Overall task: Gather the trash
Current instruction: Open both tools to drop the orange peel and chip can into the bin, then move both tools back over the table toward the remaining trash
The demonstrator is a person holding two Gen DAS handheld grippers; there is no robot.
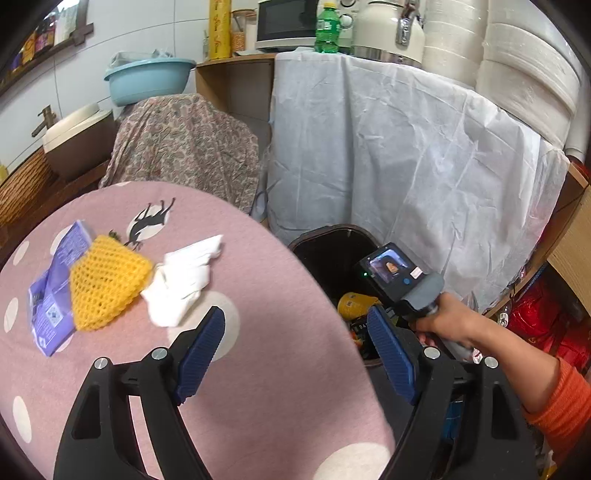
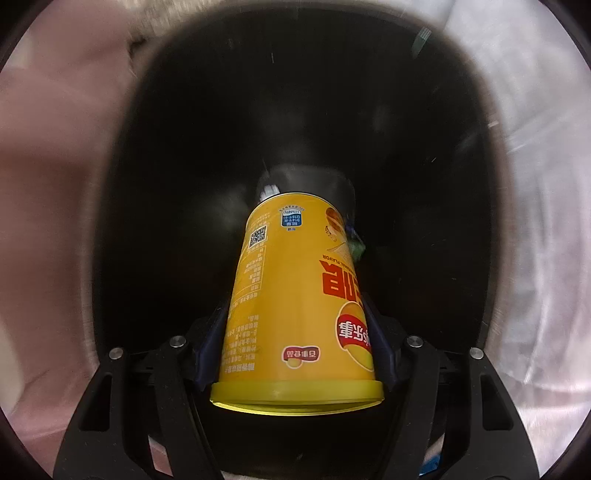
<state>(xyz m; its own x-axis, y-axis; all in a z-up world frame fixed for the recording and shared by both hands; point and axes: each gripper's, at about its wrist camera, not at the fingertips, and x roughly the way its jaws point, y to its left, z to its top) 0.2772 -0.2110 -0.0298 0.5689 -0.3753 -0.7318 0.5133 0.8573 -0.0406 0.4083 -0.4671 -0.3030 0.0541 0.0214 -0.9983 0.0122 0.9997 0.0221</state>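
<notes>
Left wrist view: the left gripper (image 1: 295, 350) stands over the edge of a pink, white-dotted tablecloth (image 1: 258, 369), its blue pads (image 1: 201, 354) spread wide with nothing between them; the last of its widening has all but levelled off. Only this view shows the trash that remains on the table: a white crumpled tissue (image 1: 183, 282), a yellow foam net (image 1: 107, 282) touching it, and a purple wrapper (image 1: 59, 280) partly under the net, all ahead and to the left of the pads and apart from them. It also shows the person's right hand (image 1: 448, 321) holding the other tool above a dark trash bin (image 1: 328, 254) that stands beside the table, and part of the yellow chip can (image 1: 354, 304) inside the bin's mouth. Right wrist view: the right gripper (image 2: 295, 354) points down into the trash bin (image 2: 122, 206), and its pads grip the yellow chip can (image 2: 295, 295) on both sides, lid end nearest the camera, far end deep in the opening. Blurred items lie at the bin's bottom beyond the can. Surroundings, left view: a pale sheet (image 1: 406, 147) draped behind the bin, a patterned cloth (image 1: 184, 147), a blue basin (image 1: 147, 79), a green bottle (image 1: 327, 29).
</notes>
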